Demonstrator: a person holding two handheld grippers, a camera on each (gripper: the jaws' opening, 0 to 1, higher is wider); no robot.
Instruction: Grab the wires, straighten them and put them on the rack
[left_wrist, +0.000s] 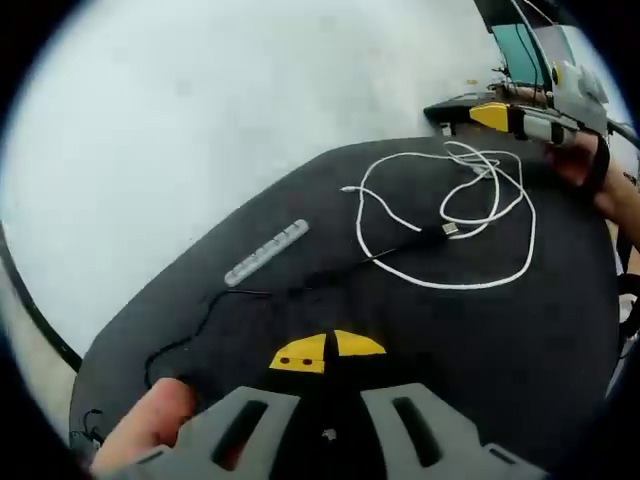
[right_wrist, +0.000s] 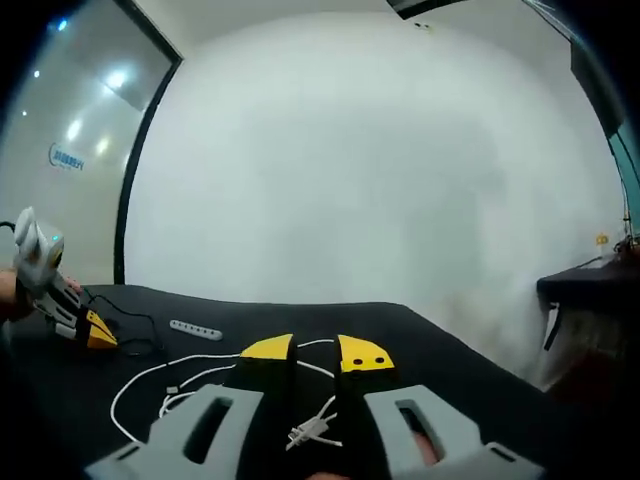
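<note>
White wire (left_wrist: 455, 215) loose mid-table (left_wrist: 520, 340), well clear of table edges.

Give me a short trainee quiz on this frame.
1. True or false: the white cable lies looped on the table.
2. Which gripper's jaws stand apart? A) left B) right
3. Fill in: the rack holds ___ cables.
Key: 1 true. 2 B, the right gripper; the left gripper is shut. 3 no.
</note>
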